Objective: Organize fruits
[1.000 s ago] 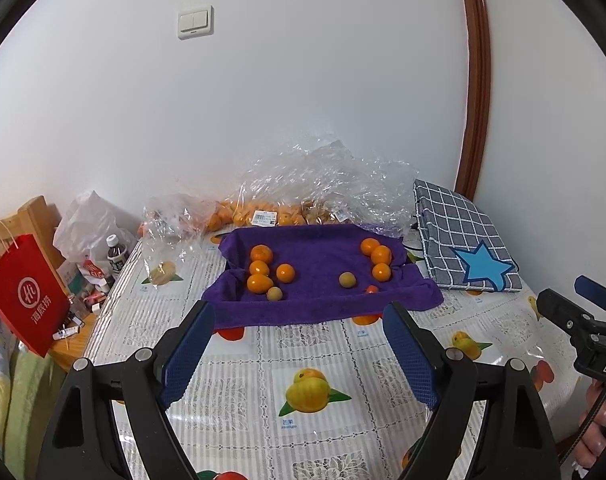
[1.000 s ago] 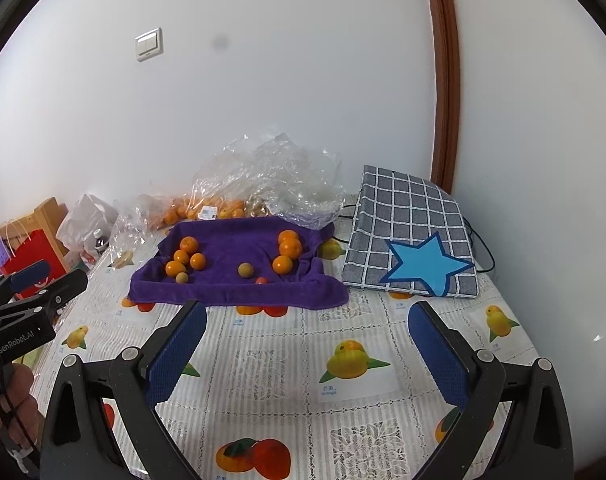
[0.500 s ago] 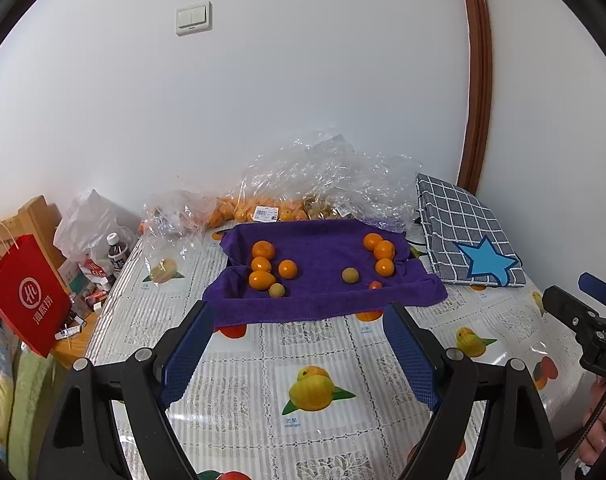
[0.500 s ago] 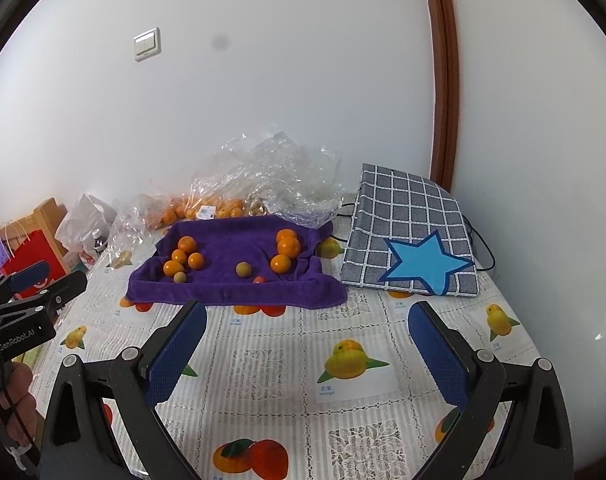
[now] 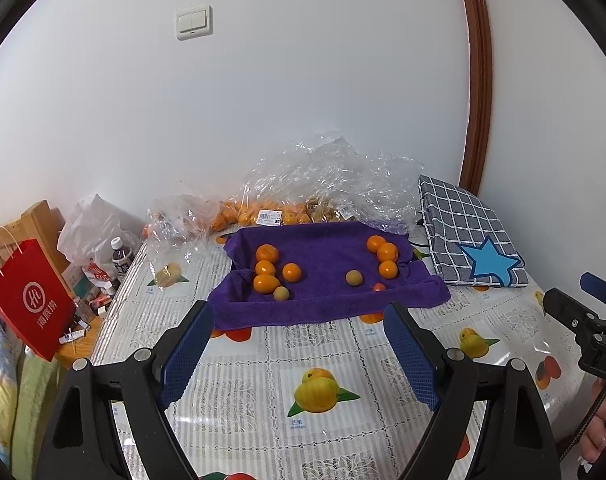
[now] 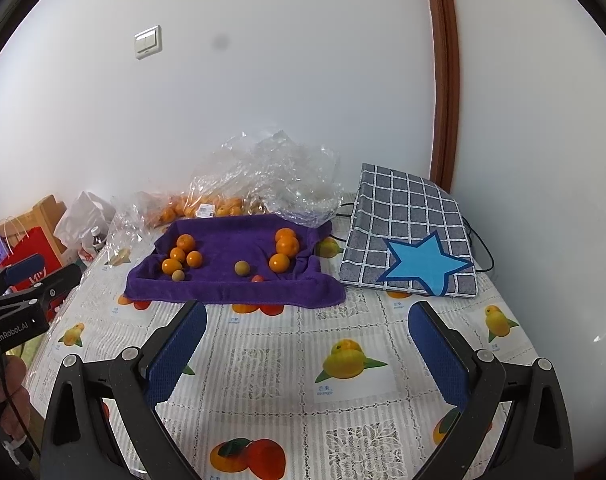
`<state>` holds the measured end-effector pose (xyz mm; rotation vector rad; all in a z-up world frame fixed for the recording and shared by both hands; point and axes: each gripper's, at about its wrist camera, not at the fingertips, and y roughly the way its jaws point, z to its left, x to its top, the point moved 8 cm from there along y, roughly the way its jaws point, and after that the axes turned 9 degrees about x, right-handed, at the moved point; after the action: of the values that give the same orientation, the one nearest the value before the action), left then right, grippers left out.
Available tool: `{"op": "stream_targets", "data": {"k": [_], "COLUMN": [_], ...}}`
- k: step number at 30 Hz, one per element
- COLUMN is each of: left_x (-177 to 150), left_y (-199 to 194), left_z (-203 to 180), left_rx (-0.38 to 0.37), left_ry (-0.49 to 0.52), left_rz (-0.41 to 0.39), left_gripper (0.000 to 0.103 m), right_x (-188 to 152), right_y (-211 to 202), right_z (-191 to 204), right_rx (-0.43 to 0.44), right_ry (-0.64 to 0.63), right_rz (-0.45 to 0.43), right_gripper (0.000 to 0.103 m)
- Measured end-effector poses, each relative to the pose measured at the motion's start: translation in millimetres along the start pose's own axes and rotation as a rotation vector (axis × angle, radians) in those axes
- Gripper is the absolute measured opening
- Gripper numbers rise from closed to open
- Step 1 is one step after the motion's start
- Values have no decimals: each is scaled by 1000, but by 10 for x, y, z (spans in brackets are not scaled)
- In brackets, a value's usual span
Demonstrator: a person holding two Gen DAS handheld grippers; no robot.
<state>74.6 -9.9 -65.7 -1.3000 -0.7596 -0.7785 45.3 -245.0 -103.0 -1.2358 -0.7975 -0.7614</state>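
A purple towel (image 5: 323, 304) (image 6: 223, 288) lies on the fruit-print tablecloth. On it sit a left cluster of oranges (image 5: 267, 270) (image 6: 181, 254), a right cluster of oranges (image 5: 385, 254) (image 6: 285, 248), two small brownish-green fruits (image 5: 354, 278) (image 5: 281, 293) and a tiny red fruit (image 5: 379, 287). My left gripper (image 5: 299, 356) is open and empty, near the towel's front edge. My right gripper (image 6: 309, 354) is open and empty, further back over the tablecloth.
Clear plastic bags (image 5: 327, 184) holding more oranges lie behind the towel by the wall. A grey checked cloth with a blue star (image 5: 475, 248) lies at the right. A red paper bag (image 5: 27, 304), a bottle (image 5: 121, 256) and clutter stand left of the table.
Both grippers have pulled back and risen slightly, so the towel looks a little smaller and lower. Both stay open. The fruits have not moved.
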Motion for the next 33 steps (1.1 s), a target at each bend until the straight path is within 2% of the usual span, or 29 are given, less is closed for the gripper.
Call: {"op": "stream_targets", "data": {"k": [33], "left_x": [-21], "left_y": [31], "left_z": [108], "left_rx": [12], "left_ry": [-31], "left_rz": [3], "left_gripper": [88], "right_x": [-32], "right_y": [24], "right_z": [49], "right_rx": [21], "right_ry": [0], "right_rz": [-4], "right_gripper": [100]}}
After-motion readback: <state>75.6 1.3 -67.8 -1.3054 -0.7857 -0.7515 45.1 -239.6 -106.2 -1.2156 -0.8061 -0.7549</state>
